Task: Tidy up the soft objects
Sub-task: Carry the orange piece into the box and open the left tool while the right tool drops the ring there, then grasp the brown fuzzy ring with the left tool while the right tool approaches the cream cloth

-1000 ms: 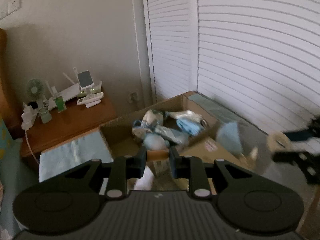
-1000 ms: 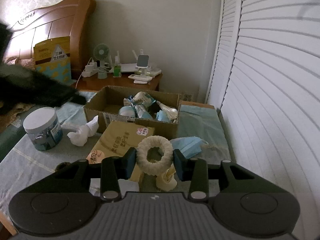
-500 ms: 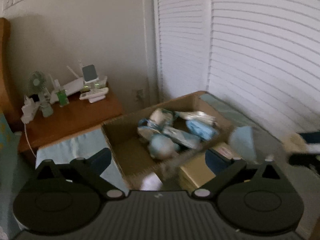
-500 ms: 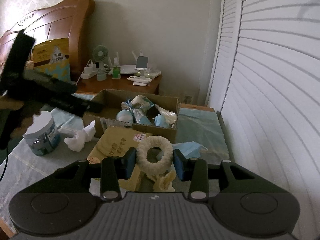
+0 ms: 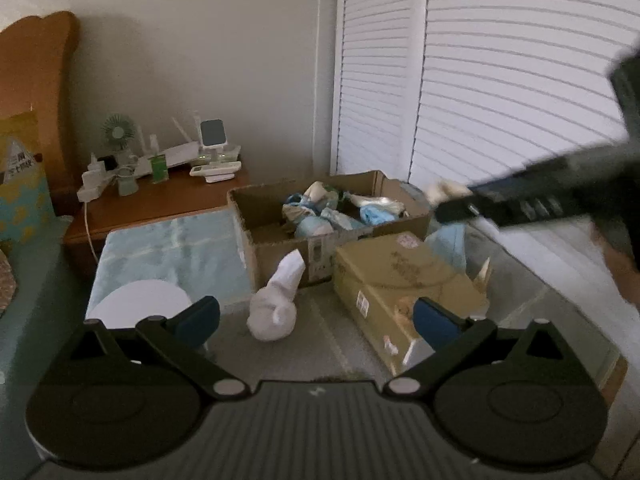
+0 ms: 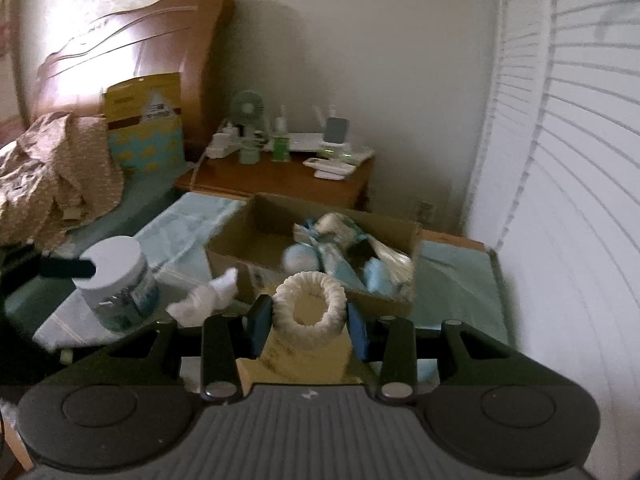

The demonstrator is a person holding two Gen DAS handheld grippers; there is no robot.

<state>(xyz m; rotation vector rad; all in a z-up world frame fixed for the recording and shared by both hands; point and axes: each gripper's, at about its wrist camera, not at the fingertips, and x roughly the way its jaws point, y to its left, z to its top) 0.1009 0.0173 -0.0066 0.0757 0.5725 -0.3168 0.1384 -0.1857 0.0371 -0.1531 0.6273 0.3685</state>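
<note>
Right claw (image 6: 306,322): clamped on the white fabric ring (image 6: 308,308), held above the yellow box (image 5: 404,280).
Left claw (image 5: 316,320): pads wide apart, holding nothing, above the desk (image 5: 312,344).
Cardboard box (image 5: 276,240): open, at the desk's far edge; blue and white soft items (image 5: 332,212) piled inside.
White sock (image 5: 276,304): on the desk, touching the cardboard box's front.
Jar (image 6: 116,280): white-lidded, near the desk's left edge.

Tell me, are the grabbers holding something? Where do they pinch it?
The right gripper pinches a fluffy white ring by its outer sides. The left gripper is open and holds nothing.
</note>
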